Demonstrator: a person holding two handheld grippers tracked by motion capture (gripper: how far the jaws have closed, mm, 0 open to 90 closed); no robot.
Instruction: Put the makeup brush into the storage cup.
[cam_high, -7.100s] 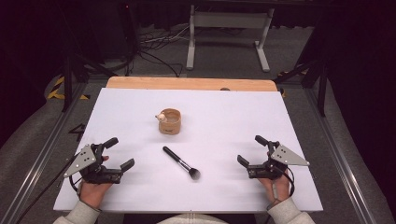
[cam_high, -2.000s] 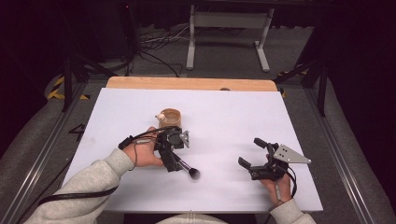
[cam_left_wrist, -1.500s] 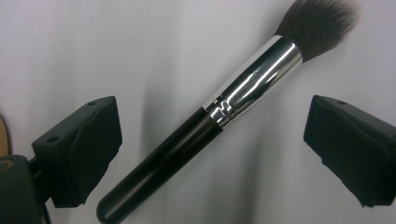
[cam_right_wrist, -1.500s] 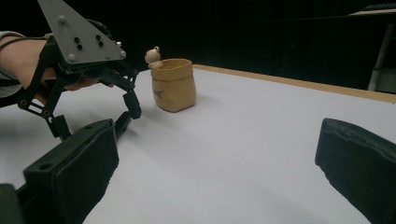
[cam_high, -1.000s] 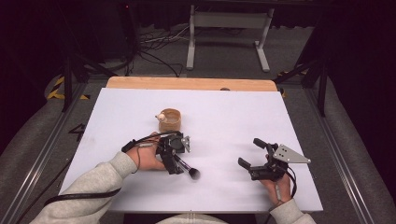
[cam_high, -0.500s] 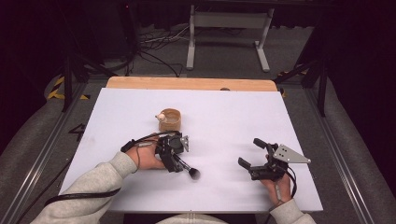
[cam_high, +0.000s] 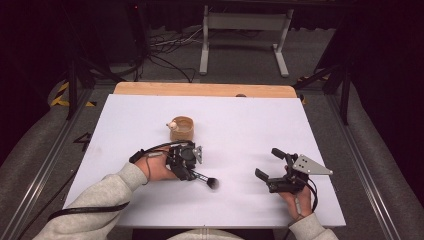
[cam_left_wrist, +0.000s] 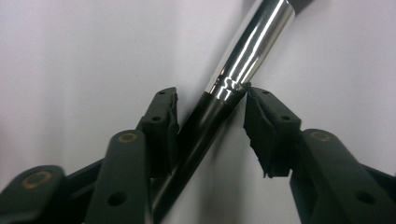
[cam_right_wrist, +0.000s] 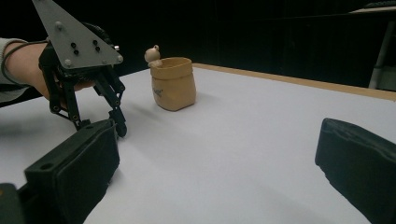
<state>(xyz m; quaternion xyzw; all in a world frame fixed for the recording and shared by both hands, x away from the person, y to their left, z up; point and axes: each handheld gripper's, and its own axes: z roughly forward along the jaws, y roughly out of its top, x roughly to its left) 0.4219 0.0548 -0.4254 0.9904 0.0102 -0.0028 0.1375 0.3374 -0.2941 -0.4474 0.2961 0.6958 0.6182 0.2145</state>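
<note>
Makeup brush (cam_high: 202, 178): light, rigid and slick along handle and chrome ferrule, soft at bristles, lying flat on white counter (cam_high: 250, 130) before tan pot (cam_high: 181, 128); left gripper (cam_left_wrist: 212, 116) jaws just closing astride handle-ferrule joint, right gripper (cam_high: 272, 167) spread.

Brush (cam_left_wrist: 219, 116): glossy black handle w/ mirror-bright chrome metal ferrule. Left hand-held gripper (cam_left_wrist: 212, 121): matt black plastic, pads look rubbery. Surface (cam_high: 240, 125) matt white, smooth; bare wood strip along its upper edge. Pouch-shaped cup (cam_right_wrist: 173, 83), upper centre: matt tan, smooth.
</note>
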